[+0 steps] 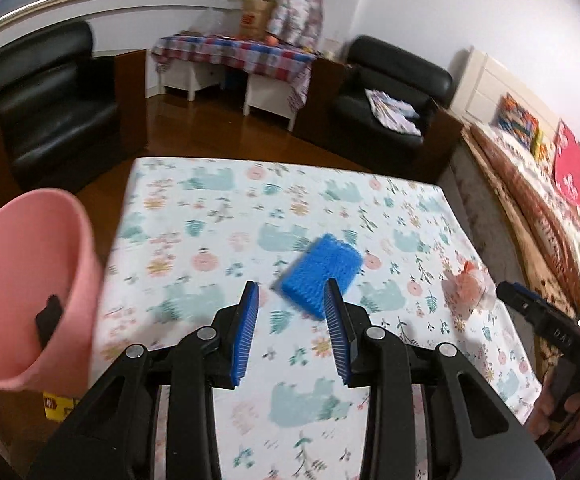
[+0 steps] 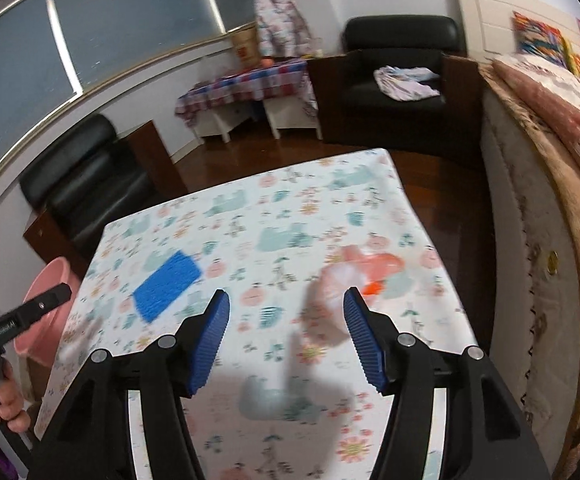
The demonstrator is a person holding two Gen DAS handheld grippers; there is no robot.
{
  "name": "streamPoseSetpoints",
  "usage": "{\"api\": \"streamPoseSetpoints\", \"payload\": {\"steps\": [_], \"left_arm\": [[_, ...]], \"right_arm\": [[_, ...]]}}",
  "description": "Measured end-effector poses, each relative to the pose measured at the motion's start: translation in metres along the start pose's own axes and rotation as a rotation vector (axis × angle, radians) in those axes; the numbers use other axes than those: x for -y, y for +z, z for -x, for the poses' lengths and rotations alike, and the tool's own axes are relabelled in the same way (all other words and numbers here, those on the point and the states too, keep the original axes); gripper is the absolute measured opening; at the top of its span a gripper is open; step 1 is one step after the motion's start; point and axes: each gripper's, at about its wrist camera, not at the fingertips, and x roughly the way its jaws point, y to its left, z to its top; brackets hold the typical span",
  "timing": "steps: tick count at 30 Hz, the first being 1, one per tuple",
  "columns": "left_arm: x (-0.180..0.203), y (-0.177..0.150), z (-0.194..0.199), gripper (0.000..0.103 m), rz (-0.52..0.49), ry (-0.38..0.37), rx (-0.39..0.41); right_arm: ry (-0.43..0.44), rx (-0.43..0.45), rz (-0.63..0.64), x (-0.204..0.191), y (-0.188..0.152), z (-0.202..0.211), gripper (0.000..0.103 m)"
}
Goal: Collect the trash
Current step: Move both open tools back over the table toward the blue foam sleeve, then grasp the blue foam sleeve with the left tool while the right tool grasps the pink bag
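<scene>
A blue ridged sponge (image 1: 321, 274) and a crumpled pink-and-clear plastic bag (image 2: 353, 280) lie well apart on the floral-clothed table (image 1: 218, 216). A pink bin (image 1: 26, 288) stands at the table's left edge. Dark wood floor (image 1: 218, 128) lies beyond the far edge, with a bed (image 2: 537, 216) to the right. Left gripper (image 1: 291, 298) and right gripper (image 2: 286, 308) are both released and empty.

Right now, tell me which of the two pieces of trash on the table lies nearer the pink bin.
The blue ribbed rectangular pad. It lies mid-table on the pink plastic bin's side; the crumpled pinkish plastic bag sits toward the opposite edge.
</scene>
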Motion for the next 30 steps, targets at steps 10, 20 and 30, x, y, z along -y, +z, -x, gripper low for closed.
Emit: {"api": "streamPoseSetpoints", "payload": {"steps": [10,20,30], "left_arm": [[0.017,0.014,-0.063,0.034,-0.077,0.011,-0.088],[0.013,0.01,-0.111,0.034,-0.062,0.051,-0.156],[0.026,-0.003,-0.103,0.023,-0.085,0.042,-0.128]], "right_arm": [[-0.005,-0.013,-0.051,0.027,0.002,-0.01,0.061],[0.002,-0.038,-0.093,0.042,0.002,-0.024,0.065],[0.014,-0.074,-0.089,0.039,0.005,-0.046,0.065]]}}
